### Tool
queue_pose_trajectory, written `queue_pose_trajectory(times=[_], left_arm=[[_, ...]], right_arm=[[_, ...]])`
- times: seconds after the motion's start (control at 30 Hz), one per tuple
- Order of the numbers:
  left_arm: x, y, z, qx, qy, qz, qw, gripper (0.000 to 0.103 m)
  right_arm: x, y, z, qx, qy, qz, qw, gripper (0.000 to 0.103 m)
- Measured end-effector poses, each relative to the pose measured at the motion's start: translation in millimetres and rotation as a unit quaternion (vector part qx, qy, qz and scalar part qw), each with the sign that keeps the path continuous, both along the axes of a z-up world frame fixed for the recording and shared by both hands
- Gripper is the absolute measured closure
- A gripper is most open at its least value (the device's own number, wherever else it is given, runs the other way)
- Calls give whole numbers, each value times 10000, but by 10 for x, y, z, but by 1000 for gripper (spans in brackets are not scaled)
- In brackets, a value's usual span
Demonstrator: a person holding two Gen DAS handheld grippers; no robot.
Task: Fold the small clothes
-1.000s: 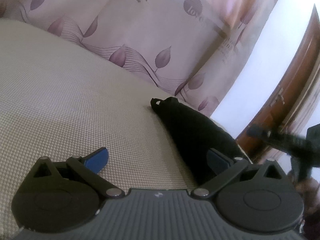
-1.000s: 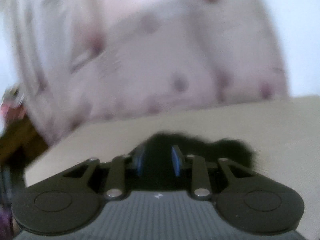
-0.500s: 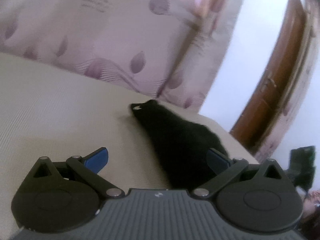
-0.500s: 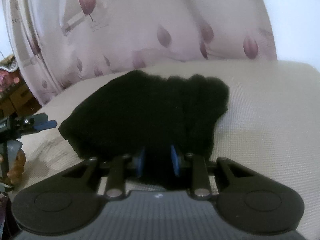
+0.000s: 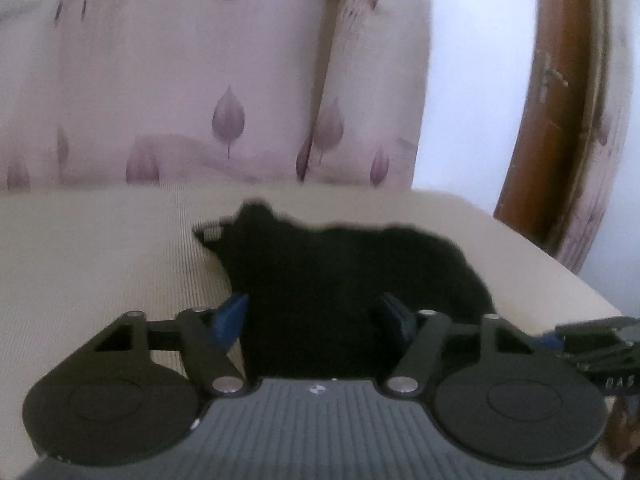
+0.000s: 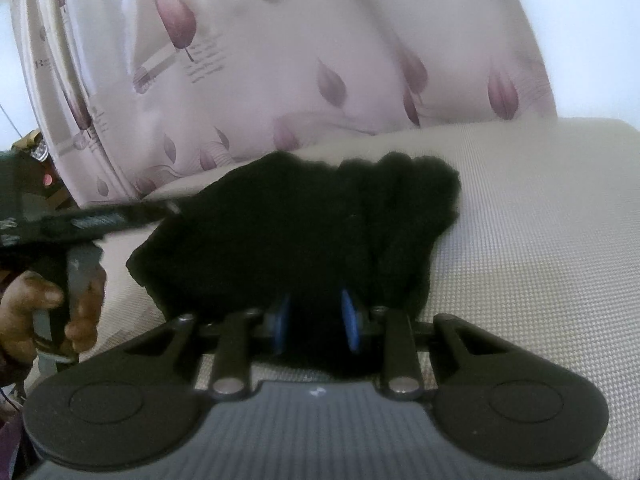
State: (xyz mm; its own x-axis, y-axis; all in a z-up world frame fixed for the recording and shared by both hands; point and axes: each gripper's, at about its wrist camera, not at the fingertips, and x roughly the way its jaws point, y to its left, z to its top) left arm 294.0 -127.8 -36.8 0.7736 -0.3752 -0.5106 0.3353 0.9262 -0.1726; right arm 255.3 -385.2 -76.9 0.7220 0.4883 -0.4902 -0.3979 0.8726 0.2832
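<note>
Centrally, black garment [image 6: 296, 236] lies bunched on beige woven surface [image 6: 520, 240], mid-frame in both views. Right tongs [image 6: 316, 320]: blue pads close together, clamped on garment's near edge, lower center. Left tongs [image 5: 316, 316]: pads partly apart w/ garment's near fold between them; can't tell if gripping. Leaf-print curtain [image 5: 200, 100] across top of frame. Wooden door [image 5: 560, 120] at upper right, left view.

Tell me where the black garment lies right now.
The black garment lies on the beige woven surface before the leaf-print curtain, its near edge between the right gripper fingers.
</note>
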Motion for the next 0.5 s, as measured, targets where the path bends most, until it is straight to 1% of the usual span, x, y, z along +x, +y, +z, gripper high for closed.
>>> queue_pose_trajectory(times=[0.07,0.2,0.3,0.33,0.37,0.4,0.43,0.5], left_arm=[[-86,52,-51,28,-31,-48,10000,38],[-209,64,-220,241,-70,-197,9995,38],[-155,141,-269,-52,165,-153,9997,36],[-125,153,-294,-98,260,-166,9995,34],[-100,158,-311,-155,351,-169,9991,33],[-86,184,-330,-238,413,-141,9988,31],[-72,208,-345,-316,457,-128,9984,29],[-47,253,-377,-470,558,-73,9973,27]], right_arm=[[-2,-9,0,26,0,12,10000,76],[8,-47,-9,133,41,41,9999,76],[41,-115,1,366,149,61,9992,75],[52,-159,21,537,201,9,9984,75],[44,-215,58,755,171,-75,9970,70],[17,-255,102,909,59,-158,9957,66],[-9,-290,170,991,-116,-260,9947,60],[-9,-284,333,927,-440,-475,9936,59]])
